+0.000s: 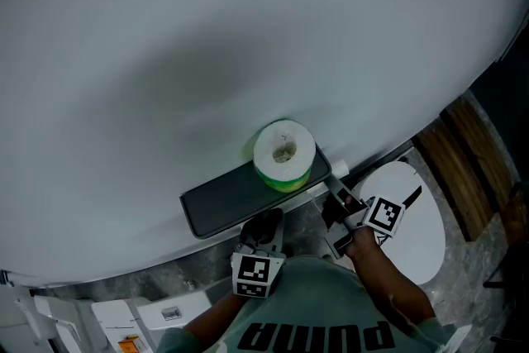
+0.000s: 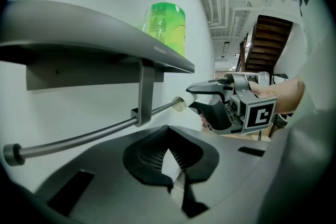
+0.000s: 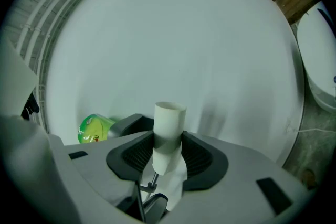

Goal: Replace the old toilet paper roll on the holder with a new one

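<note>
clamped in the jaws of the right gripper [image 3: 168, 152], just off the free end of the bare holder bar [image 2: 79, 136]: spent tube [image 3: 169, 118], so removal judged done; jaws of the left gripper [image 2: 168, 157] nearly closed on nothing clear; yet to slide on the green-wrapped new roll [image 1: 283, 155] standing on the shelf [image 1: 219, 201] above that bar.

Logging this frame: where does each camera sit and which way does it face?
Head view: on the person's head, looking steeply down the wall at the shelf and wrapped roll; left tool, right tool, right forearm and shirt show.
Left gripper view: on the left tool, looking under the shelf along the holder rod; its own jaws show, and the right tool beyond.
Right gripper view: on the right tool, facing the wall; its jaws clamp the empty tube.
Shared: all three show the wrapped roll.
</note>
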